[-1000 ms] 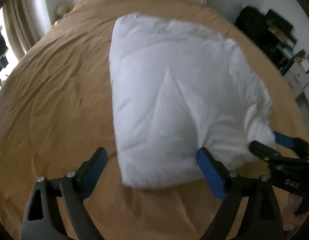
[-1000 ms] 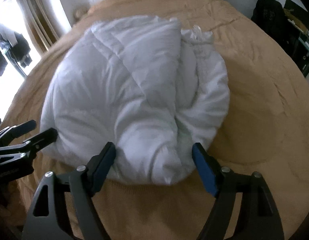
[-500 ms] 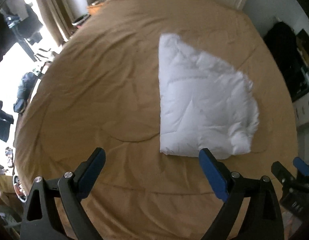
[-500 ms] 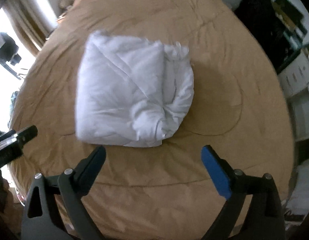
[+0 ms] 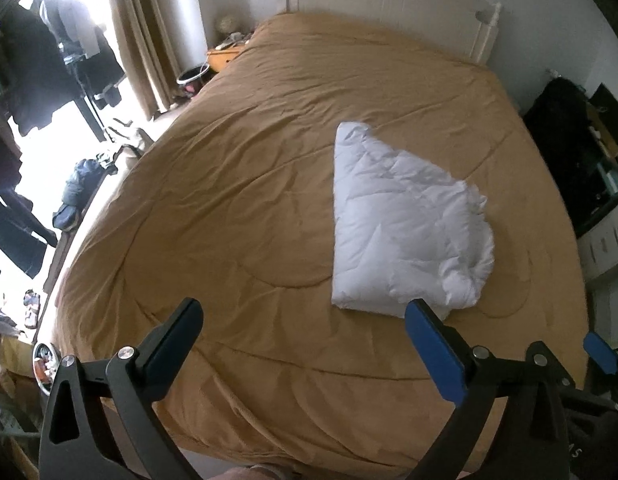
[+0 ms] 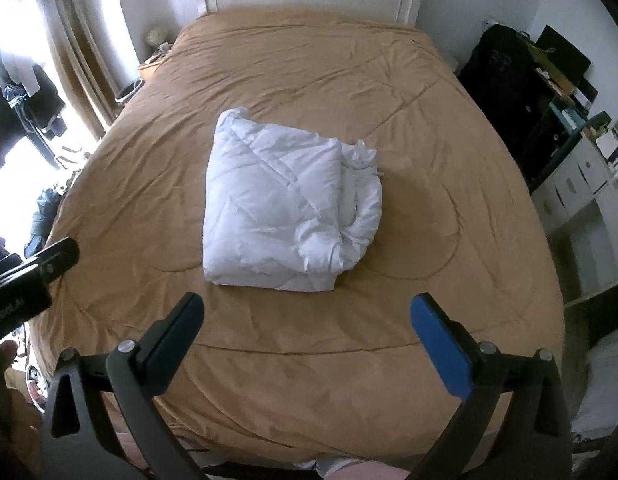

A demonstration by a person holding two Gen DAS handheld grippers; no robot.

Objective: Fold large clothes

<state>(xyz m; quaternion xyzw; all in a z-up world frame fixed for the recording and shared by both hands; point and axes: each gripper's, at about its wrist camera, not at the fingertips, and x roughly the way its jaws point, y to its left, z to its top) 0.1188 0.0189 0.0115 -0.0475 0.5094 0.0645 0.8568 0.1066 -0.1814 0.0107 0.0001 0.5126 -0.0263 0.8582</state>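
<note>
Both our grippers, left gripper (image 5: pixel 305 338) and right gripper (image 6: pixel 309 332), gape empty; the centre-frame white quilt (image 6: pixel 285 204) looks soft, bulky; we'd grab its bunched right edge.

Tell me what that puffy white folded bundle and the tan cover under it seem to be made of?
The puffy white folded bundle looks like a padded, quilted fabric with a smooth, matte shell: stitch lines cross it and its edges bulge. The tan bed cover looks like a soft, matte, perhaps brushed fabric, with curved stitching and fine wrinkles. The exact fibres cannot be told.
</note>
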